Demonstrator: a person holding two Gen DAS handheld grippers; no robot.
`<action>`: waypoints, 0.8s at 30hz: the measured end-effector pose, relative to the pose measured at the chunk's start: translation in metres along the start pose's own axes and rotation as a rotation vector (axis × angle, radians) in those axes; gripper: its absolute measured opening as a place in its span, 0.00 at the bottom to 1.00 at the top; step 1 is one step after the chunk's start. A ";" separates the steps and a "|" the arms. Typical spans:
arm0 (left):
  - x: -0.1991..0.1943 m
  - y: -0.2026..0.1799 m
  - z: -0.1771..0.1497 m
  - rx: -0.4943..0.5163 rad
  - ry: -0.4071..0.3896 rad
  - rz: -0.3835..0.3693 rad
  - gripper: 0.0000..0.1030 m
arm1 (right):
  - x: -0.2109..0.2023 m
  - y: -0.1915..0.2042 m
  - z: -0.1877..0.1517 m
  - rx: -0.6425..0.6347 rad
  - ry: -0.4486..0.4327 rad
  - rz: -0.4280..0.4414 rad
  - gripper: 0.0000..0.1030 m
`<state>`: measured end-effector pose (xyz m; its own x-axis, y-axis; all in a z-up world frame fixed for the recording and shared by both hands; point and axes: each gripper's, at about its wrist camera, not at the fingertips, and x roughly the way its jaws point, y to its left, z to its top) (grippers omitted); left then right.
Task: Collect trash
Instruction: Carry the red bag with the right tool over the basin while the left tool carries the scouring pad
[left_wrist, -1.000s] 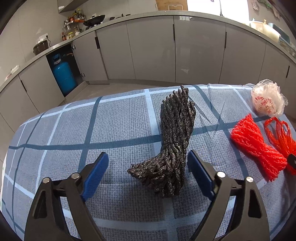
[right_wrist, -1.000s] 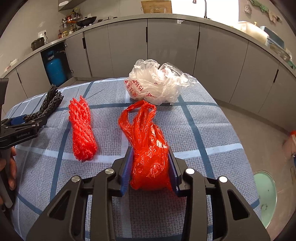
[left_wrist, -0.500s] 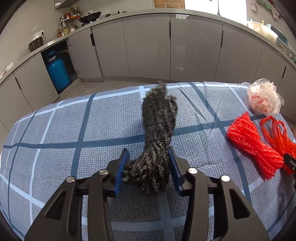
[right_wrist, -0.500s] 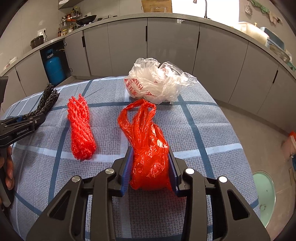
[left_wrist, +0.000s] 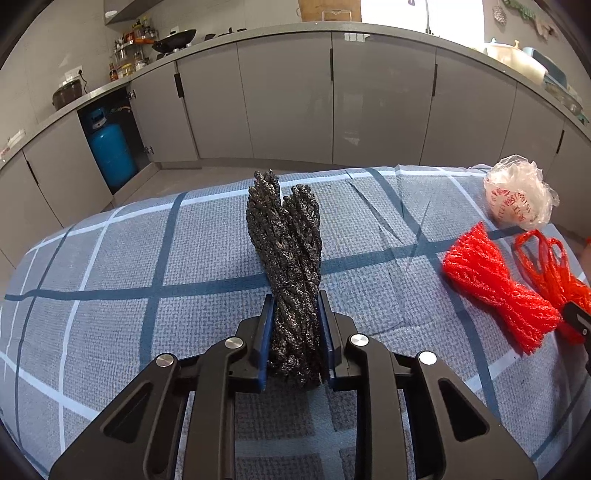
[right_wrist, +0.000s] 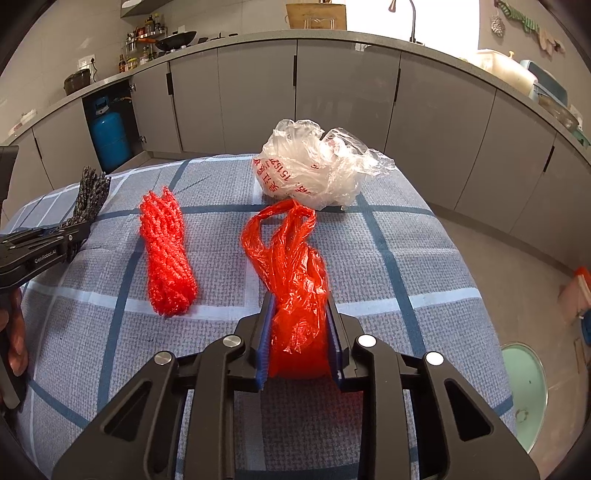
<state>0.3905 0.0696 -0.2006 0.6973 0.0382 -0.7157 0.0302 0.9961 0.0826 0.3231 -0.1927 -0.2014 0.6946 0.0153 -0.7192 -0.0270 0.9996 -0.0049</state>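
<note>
- Table w/ checked cloth (left_wrist: 110, 258) — biggest snag risk: cloth is loose and creased, and both my claws sit low on it. If a pad has pinched fabric, lifting drags the cloth and everything on it.
- White plastic bag (right_wrist: 314, 173) touches the handles of the red plastic bag (right_wrist: 295, 280). Pulling the red one up could tug the white one twd the far edge.
- Right claw (right_wrist: 298, 343): closed on the red bag's lower end, handles hang free ahead. Thin film, springy — could slide out if grip eases.
- Left claw (left_wrist: 293, 339): jaws nearly closed, clamped on the near end of the black mesh bundle (left_wrist: 288, 258); rest lies fwd on the cloth. Grip is at one end only, so the long part will prob droop and swing.
- Red mesh bundle (right_wrist: 166, 254) lies loose between the two claws, not gripped — a drooping end could sweep it.
- No bin visible in either view, so can't tell the carry path.
</note>
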 end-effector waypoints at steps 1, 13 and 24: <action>-0.002 -0.001 -0.001 0.004 -0.002 0.009 0.22 | -0.003 -0.001 -0.003 0.006 0.000 0.002 0.25; -0.066 -0.032 -0.020 0.082 -0.071 0.016 0.21 | -0.053 -0.010 -0.033 0.056 -0.040 0.026 0.25; -0.131 -0.068 -0.027 0.142 -0.120 -0.043 0.21 | -0.113 -0.035 -0.042 0.110 -0.139 0.023 0.24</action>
<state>0.2780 -0.0011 -0.1309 0.7735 -0.0229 -0.6334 0.1569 0.9752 0.1564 0.2155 -0.2304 -0.1492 0.7877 0.0333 -0.6152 0.0294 0.9954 0.0915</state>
